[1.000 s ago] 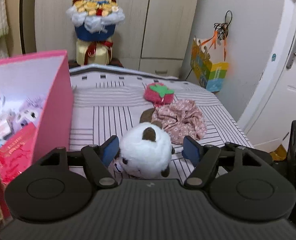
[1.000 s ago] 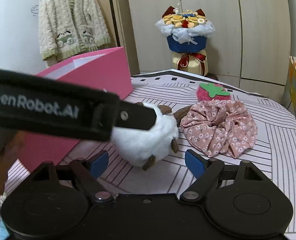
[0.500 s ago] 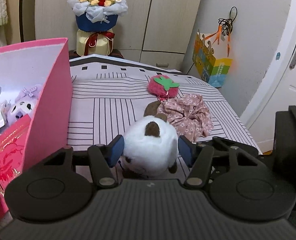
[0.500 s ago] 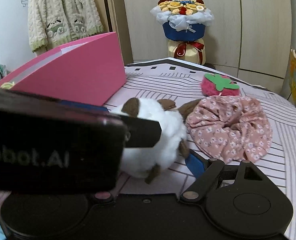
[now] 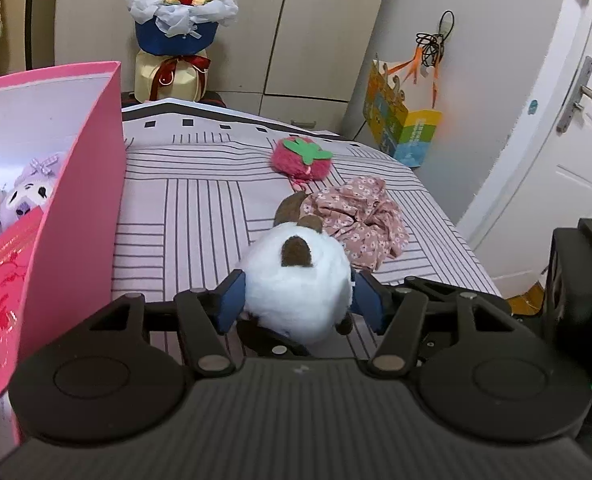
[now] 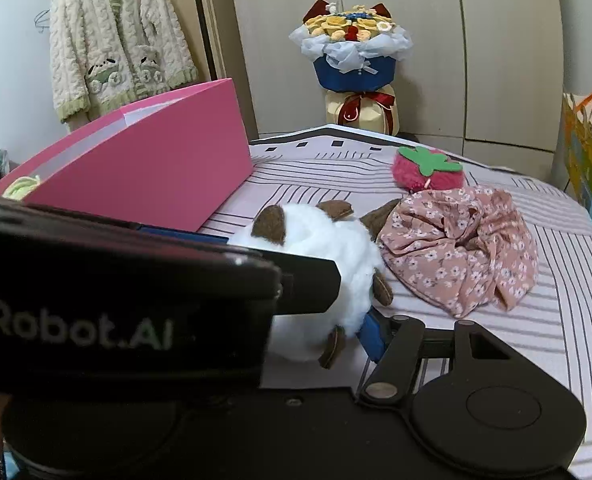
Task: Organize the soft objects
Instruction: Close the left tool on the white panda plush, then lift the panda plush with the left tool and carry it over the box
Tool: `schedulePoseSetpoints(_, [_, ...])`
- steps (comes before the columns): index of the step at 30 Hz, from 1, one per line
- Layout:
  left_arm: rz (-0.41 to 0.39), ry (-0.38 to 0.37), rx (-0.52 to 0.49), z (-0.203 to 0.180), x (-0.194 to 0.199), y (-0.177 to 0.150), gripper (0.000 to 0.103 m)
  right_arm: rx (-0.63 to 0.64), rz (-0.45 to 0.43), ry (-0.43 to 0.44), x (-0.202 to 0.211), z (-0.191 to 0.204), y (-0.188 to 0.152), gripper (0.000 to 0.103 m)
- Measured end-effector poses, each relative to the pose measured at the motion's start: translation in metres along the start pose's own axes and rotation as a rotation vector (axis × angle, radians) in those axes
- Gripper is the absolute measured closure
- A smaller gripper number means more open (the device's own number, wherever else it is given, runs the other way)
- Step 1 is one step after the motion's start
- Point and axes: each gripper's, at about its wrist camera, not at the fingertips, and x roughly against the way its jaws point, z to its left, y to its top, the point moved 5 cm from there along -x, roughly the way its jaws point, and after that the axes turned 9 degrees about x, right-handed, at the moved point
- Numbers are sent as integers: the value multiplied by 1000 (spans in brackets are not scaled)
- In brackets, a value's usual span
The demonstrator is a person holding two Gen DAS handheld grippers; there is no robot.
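While your left gripper (image 5: 298,300) pinches the white plush toy (image 5: 298,276) between its blue pads, both pads pressed into the fur, the toy sits on the striped bedsheet (image 5: 200,216) just beside the near corner of the pink box (image 5: 76,184). Your right gripper (image 6: 336,320) has just been closing, and its one visible blue pad touches the toy's far flank; its other finger is hidden behind the left tool, so you cannot tell whether it truly grips. To do this step well, judge one firm hold enough: keep the squeeze centred on the toy's round body, lift it clear of the sheet, then carry it over the box's tall pink wall before letting go. Inside the box a lilac plush (image 5: 28,192) and a red printed packet (image 5: 0,280) already take up room, so aim for the free space beside them. Beyond the toy, away from the box, lie a floral fabric scrunchie (image 5: 360,224), touching the toy's brown tail, and a pink strawberry plush (image 5: 302,158) farther off. The two tools crowd each other closely, and the box wall is the main obstacle.
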Motion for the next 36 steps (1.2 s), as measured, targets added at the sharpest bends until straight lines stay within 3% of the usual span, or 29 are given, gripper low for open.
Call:
schedulePoseSetpoints(5, [-6, -3, -17, -4, 12, -7, 43, -33, -18, 22, 10, 5, -5, 35])
schedulePoseSetpoints(13, [-56, 8, -72, -12, 47, -17, 43, -8, -137, 52, 40, 24, -12, 35])
schedulePoseSetpoints(22, [-53, -18, -119, -20, 76, -38, 43, 5, -126, 2, 66, 42, -20, 35])
schedulePoseSetpoints(36, [26, -97, -77, -16, 110, -65, 43, 58, -68, 5, 107, 67, -41, 32])
